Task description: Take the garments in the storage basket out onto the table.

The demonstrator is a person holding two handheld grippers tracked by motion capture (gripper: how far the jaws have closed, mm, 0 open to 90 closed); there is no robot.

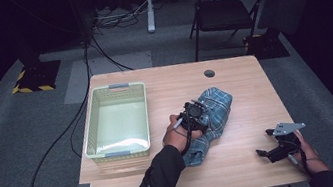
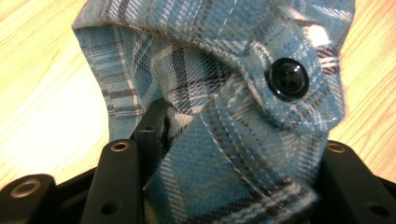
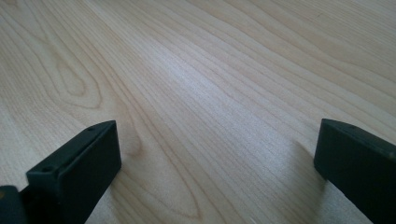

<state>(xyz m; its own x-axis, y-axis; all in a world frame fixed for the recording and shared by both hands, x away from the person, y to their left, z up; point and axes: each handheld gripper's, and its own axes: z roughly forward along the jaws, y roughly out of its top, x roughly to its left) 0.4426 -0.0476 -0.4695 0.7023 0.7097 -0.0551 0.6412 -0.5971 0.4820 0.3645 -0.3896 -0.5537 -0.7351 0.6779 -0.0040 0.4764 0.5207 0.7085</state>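
A blue plaid shirt point(image 1: 215, 102) lies bunched in the middle of the wooden table point(image 1: 163, 86). My left gripper point(image 1: 196, 111) sits on its near-left part, held from above by a hand. In the left gripper view the plaid shirt point(image 2: 219, 70), with a black button point(image 2: 287, 79), fills the gap between the two black jaws, and my left gripper point(image 2: 229, 149) is shut on that fold. My right gripper point(image 1: 264, 142) rests low at the table's front right, jaws pointing left. Its own view shows my right gripper point(image 3: 217, 149) open over bare wood.
A pale green plastic basket point(image 1: 89, 123) stands on the table's left side, with nothing in it. A round cable hole point(image 1: 209, 73) is near the far edge. A folding chair point(image 1: 222, 11) and floor cables point(image 1: 96, 49) lie beyond the table.
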